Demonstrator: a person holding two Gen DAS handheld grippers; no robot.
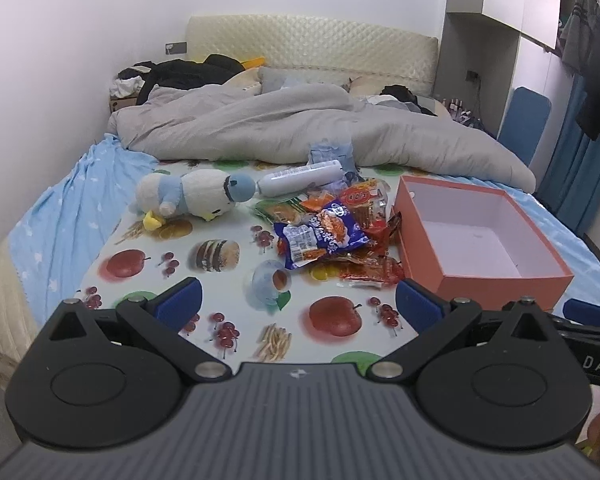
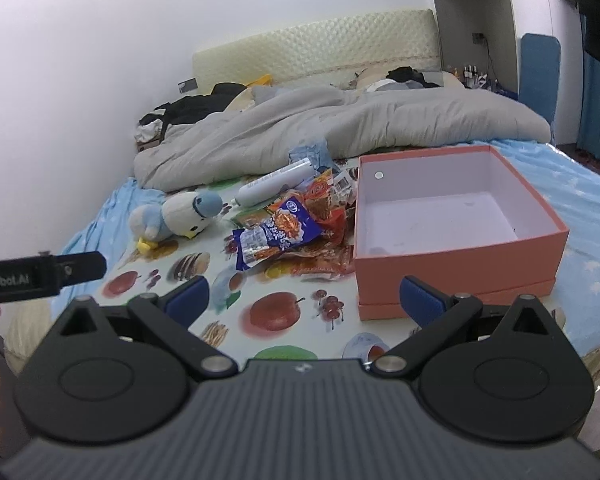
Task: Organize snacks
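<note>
Both grippers, left (image 1: pixel 298 300) and right (image 2: pixel 304 298), jaws spread, empty. Snacks (image 1: pixel 332 232) piled on bed, just left of empty box (image 1: pixel 500 276). Take top blue packet (image 2: pixel 278 232) first, pinching probably loose edge.

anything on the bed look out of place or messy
Yes. The snack packets lie in a loose heap on the fruit-print cloth, none in the pink box beside them. A plush penguin lies tipped on its side, and a white bottle lies flat among the snacks.
</note>
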